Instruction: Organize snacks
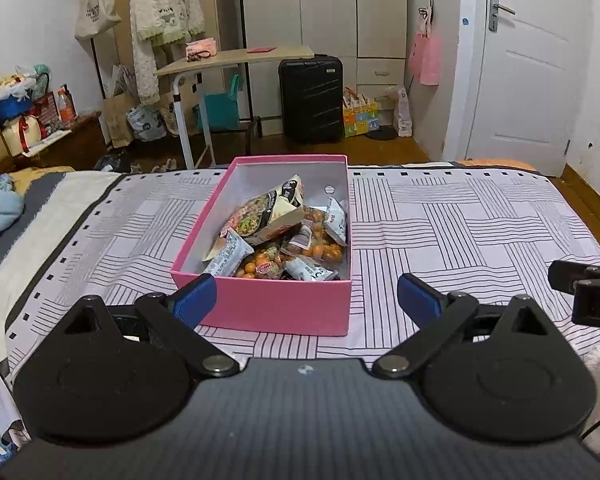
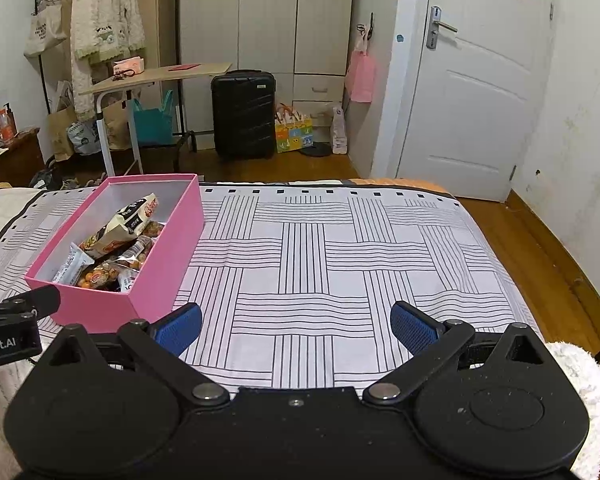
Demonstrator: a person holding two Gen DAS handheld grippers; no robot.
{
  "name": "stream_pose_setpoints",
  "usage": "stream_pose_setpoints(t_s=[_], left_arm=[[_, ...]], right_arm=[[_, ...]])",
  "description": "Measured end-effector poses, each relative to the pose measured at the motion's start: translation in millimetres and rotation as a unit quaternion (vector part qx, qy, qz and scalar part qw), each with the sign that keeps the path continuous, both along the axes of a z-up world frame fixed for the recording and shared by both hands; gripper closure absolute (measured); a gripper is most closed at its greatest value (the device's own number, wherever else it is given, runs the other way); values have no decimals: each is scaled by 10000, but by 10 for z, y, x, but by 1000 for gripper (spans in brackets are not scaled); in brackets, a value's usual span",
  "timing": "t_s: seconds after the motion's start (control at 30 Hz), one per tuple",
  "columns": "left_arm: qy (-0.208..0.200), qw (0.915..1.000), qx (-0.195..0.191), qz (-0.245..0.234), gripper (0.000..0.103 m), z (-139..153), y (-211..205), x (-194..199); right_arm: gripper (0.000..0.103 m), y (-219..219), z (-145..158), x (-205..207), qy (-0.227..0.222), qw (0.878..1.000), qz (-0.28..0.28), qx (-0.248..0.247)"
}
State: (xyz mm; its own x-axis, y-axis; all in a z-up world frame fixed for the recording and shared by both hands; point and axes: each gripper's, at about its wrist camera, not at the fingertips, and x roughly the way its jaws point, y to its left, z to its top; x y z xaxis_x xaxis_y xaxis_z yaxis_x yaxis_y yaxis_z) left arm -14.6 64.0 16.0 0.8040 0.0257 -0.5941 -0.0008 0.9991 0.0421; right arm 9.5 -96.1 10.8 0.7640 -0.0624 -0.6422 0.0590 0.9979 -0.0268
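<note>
A pink box (image 1: 276, 304) stands open on the bed, filled with several snack packets (image 1: 284, 236): a large beige bag on top, silver wrappers and bags of orange balls. My left gripper (image 1: 306, 300) is open just in front of the box's near wall, with nothing between its blue pads. In the right wrist view the same pink box (image 2: 156, 264) sits at the left with the snack packets (image 2: 116, 248) inside. My right gripper (image 2: 296, 330) is open over the bare bedspread, to the right of the box, holding nothing.
The bedspread (image 2: 340, 260) has a black-lined weave pattern. Beyond the bed's far edge are a small desk (image 1: 236, 60), a black suitcase (image 1: 311, 98), a wardrobe and a white door (image 2: 472, 92). Wooden floor runs along the right side of the bed.
</note>
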Motion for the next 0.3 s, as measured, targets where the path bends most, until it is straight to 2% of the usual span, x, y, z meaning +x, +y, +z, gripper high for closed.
stream_pose_setpoints(t_s=[0.3], left_arm=[[-12,10000,25,28,5,12,-13,14]], right_arm=[[1,-19,-27,39,19,10000,-35,-9]])
